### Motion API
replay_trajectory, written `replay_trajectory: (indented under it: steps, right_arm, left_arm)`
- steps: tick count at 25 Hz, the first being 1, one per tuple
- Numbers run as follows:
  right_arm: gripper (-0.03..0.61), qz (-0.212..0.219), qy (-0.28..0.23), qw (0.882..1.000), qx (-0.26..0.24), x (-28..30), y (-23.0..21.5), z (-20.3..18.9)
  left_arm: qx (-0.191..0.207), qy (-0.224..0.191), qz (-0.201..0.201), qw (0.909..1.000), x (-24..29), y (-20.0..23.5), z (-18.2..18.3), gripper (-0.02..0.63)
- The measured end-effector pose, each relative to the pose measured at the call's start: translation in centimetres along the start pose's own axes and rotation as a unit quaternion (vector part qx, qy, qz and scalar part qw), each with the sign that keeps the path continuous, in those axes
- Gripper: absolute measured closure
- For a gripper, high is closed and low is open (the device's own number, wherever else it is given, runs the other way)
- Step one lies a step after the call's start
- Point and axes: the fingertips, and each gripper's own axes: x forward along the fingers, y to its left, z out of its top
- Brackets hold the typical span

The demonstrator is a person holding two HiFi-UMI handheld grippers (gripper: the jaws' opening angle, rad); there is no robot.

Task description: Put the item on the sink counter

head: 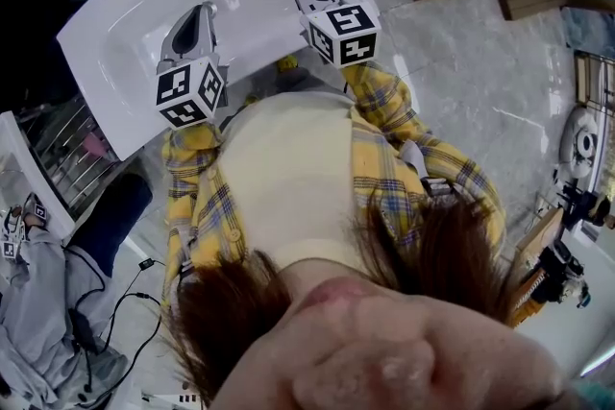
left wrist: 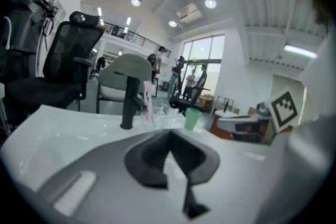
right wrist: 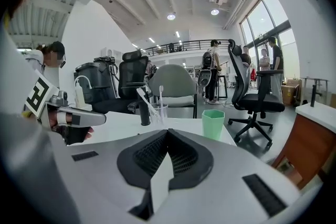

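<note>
green cup (right wrist: 213,123): plain pale green, upright, mouth up, slightly narrower at the base. it stands on the white tabletop (right wrist: 118,124) beside the sink, at the far edge, just right of a clear glass (right wrist: 158,112) holding toothbrushes and a black tap (right wrist: 144,112). nothing touches it.

right tongs (right wrist: 168,131): closed, tips meeting, nothing between them. they are held over the basin (head: 120,48), pointing toward the glass and cup and apart from both.

left tongs (left wrist: 169,132): tips together as well, empty, touching nothing. they are held over the basin beside the right pair, pointing toward the tap.
</note>
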Motion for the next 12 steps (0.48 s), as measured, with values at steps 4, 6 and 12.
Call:
replay_trajectory:
  steps: [4, 6, 12]
  right_arm:
    - [0.565, 0.001, 0.001, 1.0, -0.006, 0.2, -0.14, 0.18]
    - [0.565, 0.002, 0.002, 1.0, -0.008, 0.15, -0.19, 0.17]
    - [0.565, 0.005, 0.007, 1.0, -0.009, 0.07, -0.72, 0.09]
  left_arm:
    - [-0.003, -0.004, -0.001, 1.0, 0.4, 0.0, 0.11, 0.607]
    - [-0.004, -0.004, -0.002, 1.0, 0.55, -0.17, 0.04, 0.607]
    - [-0.004, -0.005, -0.006, 1.0, 1.01, -0.84, 0.17, 0.607]
